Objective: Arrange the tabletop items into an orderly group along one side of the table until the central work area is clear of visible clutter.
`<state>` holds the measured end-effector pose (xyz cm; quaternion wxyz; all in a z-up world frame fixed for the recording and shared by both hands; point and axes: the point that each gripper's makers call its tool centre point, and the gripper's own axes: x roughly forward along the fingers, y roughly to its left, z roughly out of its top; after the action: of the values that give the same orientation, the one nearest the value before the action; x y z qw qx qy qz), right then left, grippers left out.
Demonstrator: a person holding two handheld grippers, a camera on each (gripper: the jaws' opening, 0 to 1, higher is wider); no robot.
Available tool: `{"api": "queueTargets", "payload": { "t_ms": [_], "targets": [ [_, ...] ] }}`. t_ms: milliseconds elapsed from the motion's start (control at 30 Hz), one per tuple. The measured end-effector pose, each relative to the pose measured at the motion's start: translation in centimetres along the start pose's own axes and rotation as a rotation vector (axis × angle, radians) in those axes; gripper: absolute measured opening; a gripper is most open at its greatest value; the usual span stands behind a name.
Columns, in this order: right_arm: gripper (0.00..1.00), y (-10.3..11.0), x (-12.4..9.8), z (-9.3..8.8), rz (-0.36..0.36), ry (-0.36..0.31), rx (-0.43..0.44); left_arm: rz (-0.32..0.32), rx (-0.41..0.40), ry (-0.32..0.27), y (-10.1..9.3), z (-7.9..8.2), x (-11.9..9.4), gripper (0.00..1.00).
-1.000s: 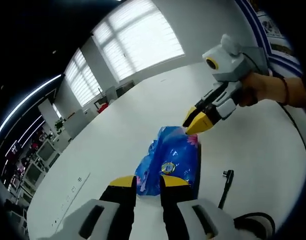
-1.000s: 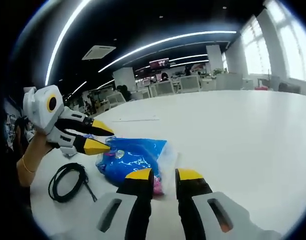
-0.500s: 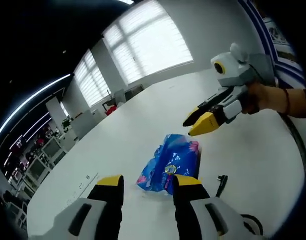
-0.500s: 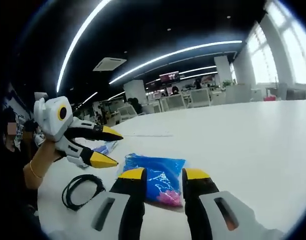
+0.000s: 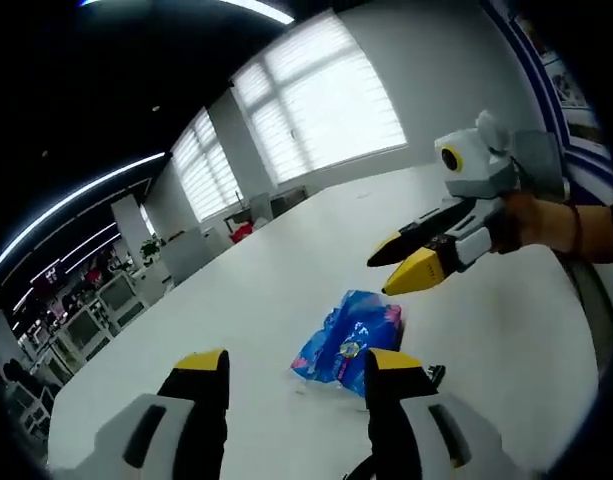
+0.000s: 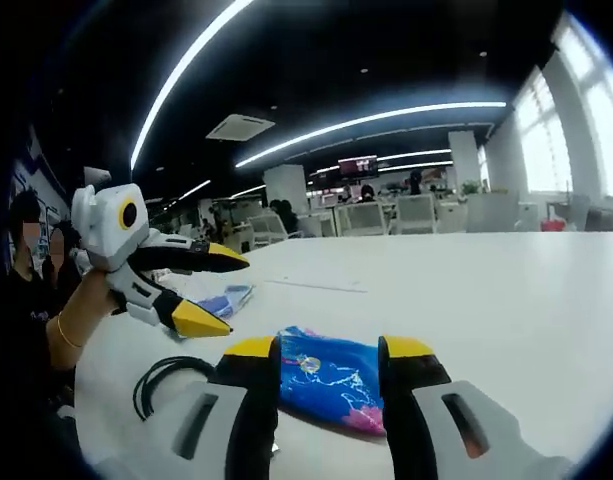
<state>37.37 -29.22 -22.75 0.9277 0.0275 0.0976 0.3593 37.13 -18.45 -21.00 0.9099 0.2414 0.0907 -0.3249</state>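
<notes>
A crumpled blue plastic bag (image 5: 348,338) with pink print lies flat on the white table (image 5: 276,270). My left gripper (image 5: 296,368) hovers above and short of it, jaws wide apart and empty. My right gripper (image 5: 400,266) comes in from the right, open, its yellow fingertips above the bag's far end. In the right gripper view the bag (image 6: 326,374) lies just beyond my right gripper (image 6: 327,350), whose jaws stand open around nothing. My left gripper (image 6: 216,292) hangs open at the left, held by a person's hand.
A coiled black cable (image 6: 170,378) lies on the table left of the bag, its plug end (image 5: 437,374) near my left gripper's right jaw. A small blue packet (image 6: 224,298) sits further back. Desks and chairs stand beyond the table's far edge.
Both grippers have pulled back and up from the blue bag, and their jaws have spread wider. The bag now lies loose on the table.
</notes>
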Motion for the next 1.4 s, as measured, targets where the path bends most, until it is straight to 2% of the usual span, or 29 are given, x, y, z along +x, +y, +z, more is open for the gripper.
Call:
{"api": "queueTargets", "payload": {
  "t_ms": [67, 267, 433, 600, 933, 1400],
  "targets": [
    [0.38, 0.5, 0.0, 0.5, 0.016, -0.021, 0.004, 0.016, -0.005, -0.002, 0.4, 0.1, -0.3, 0.64],
    [0.42, 1.3, 0.2, 1.3, 0.036, -0.043, -0.008, 0.023, -0.022, -0.010, 0.7, 0.2, -1.4, 0.66],
    [0.44, 2.0, 0.5, 1.7, 0.043, -0.052, -0.019, 0.002, -0.057, -0.017, 0.1, 0.3, -2.4, 0.68],
    [0.45, 2.9, 1.1, 1.9, 0.052, -0.051, -0.035, 0.026, -0.055, -0.017, 0.2, 0.2, -3.6, 0.72],
    [0.49, 4.8, 2.4, 2.6, 0.081, -0.051, -0.056, 0.088, -0.157, -0.002, 1.5, -0.8, -5.3, 0.85],
    [0.51, 6.9, 4.3, 2.9, 0.114, -0.028, -0.091, 0.126, -0.222, 0.002, 2.4, -2.0, -7.0, 0.87]
  ]
}}
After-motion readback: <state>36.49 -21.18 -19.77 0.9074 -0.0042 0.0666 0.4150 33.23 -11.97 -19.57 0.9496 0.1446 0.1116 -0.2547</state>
